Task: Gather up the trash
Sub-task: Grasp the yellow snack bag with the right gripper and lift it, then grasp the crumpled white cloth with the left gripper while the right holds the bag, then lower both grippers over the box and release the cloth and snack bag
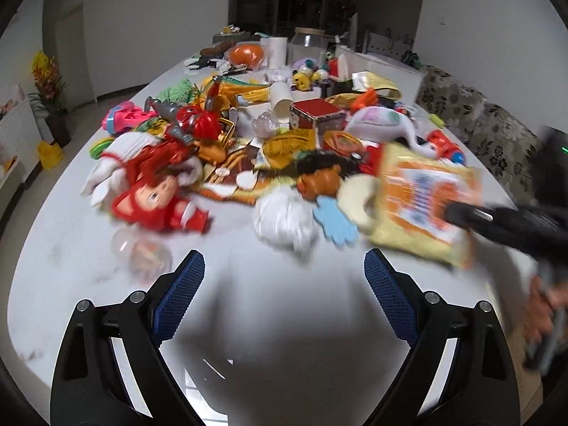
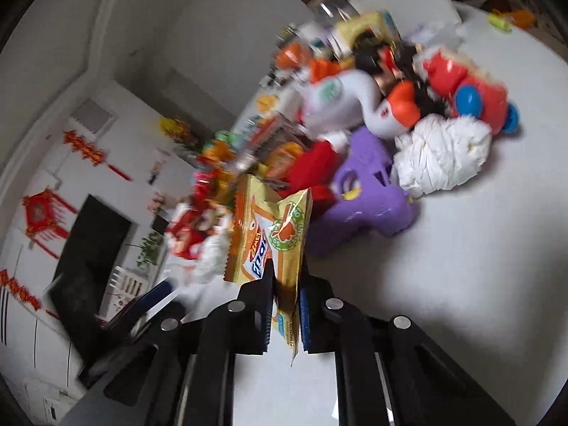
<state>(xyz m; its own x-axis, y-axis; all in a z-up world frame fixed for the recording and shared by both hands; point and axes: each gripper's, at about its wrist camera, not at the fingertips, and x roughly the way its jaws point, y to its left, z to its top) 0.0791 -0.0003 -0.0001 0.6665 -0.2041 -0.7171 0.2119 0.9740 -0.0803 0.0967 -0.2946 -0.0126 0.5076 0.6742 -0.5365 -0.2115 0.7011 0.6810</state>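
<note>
My right gripper [image 2: 285,277] is shut on a yellow and orange snack wrapper [image 2: 269,227] and holds it above the white table [image 2: 461,248]. The same wrapper [image 1: 422,209] shows blurred at the right of the left wrist view, pinched by the right gripper [image 1: 458,213]. My left gripper [image 1: 284,266] is open and empty above the table's near edge [image 1: 248,277]. A crumpled white tissue [image 1: 284,218] lies just ahead of it. Another crumpled white paper [image 2: 443,152] lies beside a purple toy [image 2: 365,191].
A long pile of toys covers the table: a red doll [image 1: 159,202], a red robot figure [image 1: 193,122], a red tin [image 1: 317,113], a paper cup [image 1: 282,97], a white plush [image 1: 380,122]. A clear plastic ball [image 1: 142,252] lies near left. Patterned chairs [image 1: 497,135] stand right.
</note>
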